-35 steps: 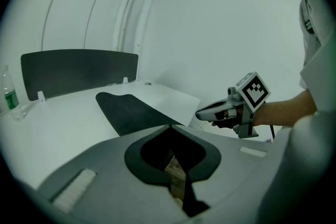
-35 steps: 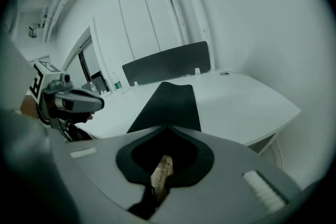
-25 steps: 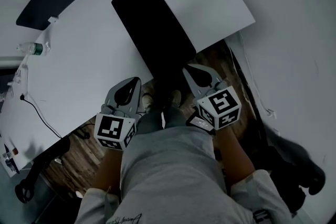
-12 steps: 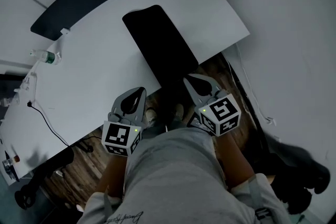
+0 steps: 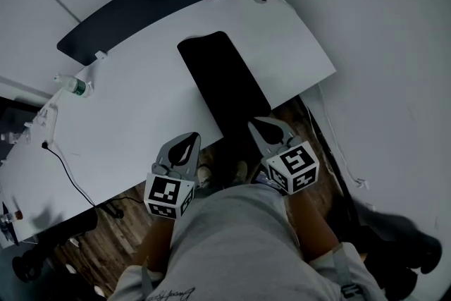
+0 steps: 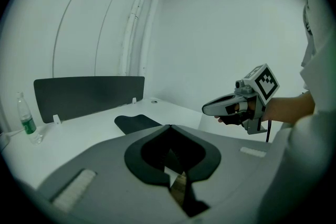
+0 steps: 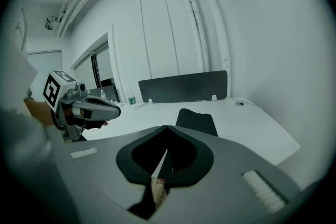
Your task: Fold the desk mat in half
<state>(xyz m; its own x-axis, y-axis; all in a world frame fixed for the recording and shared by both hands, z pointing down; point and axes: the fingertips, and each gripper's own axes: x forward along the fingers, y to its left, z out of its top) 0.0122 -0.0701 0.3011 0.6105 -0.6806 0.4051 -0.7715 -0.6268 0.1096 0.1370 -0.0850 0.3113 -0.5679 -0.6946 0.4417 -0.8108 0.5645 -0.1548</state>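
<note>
The white desk (image 5: 141, 116) carries the black desk mat (image 5: 225, 81) unfolded. It runs from the middle to the near edge, where its end seems to hang over. In the last second your left gripper (image 5: 189, 141) and right gripper (image 5: 259, 125) have risen toward that edge. Both are closed and empty, so the fold is not started.

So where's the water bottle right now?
Head view: the bottle stands at the desk's far left, just in front of the dark panel's left end, well left of the mat.
</note>
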